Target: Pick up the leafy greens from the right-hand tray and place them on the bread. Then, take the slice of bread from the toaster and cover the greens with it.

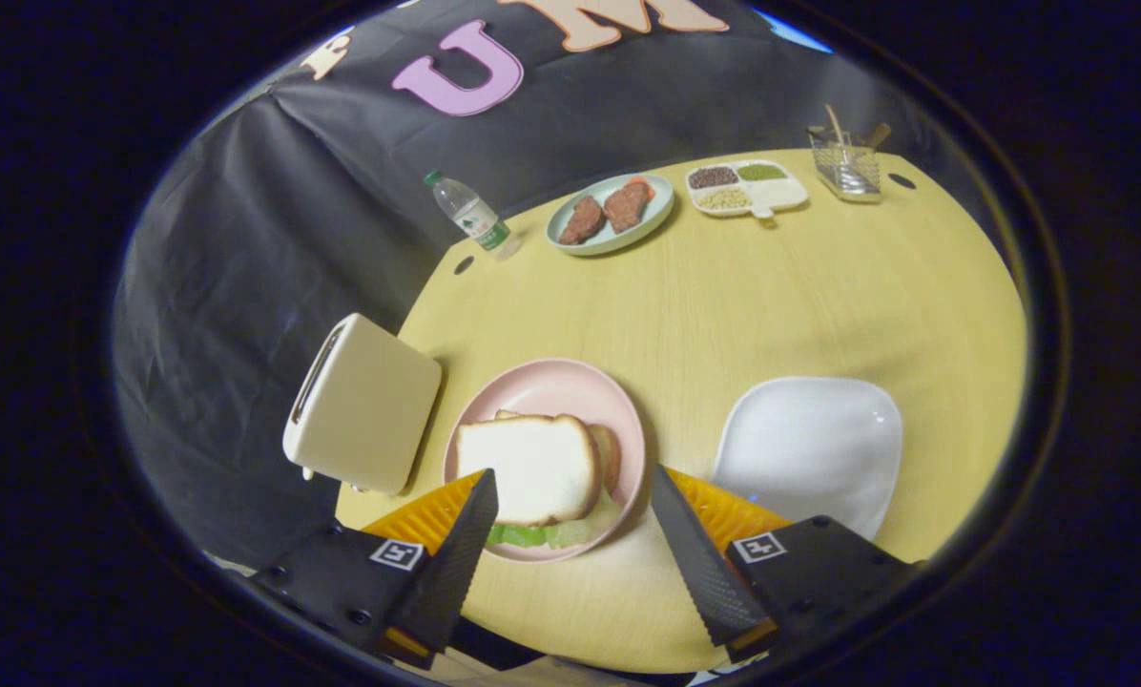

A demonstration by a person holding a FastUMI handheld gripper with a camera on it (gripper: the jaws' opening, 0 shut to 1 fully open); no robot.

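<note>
A pink plate point(542, 382) lies on the yellow table just ahead of my fingers. On it a white bread slice point(528, 468) lies on top of leafy greens point(542, 534), whose green edge pokes out at the near side; another bread slice point(607, 453) peeks out underneath at the right. A cream toaster point(365, 405) stands to the left of the plate. A white tray point(804, 444) lies to the right of the plate with nothing on it. My gripper point(570, 496) is open, its fingers standing either side of the plate's near part, holding nothing.
At the far side of the table are a water bottle point(470, 215), a pale green plate with meat pieces point(609, 215), a divided white dish of beans point(747, 188) and a clear holder with utensils point(847, 162). The table's edge runs close behind the toaster.
</note>
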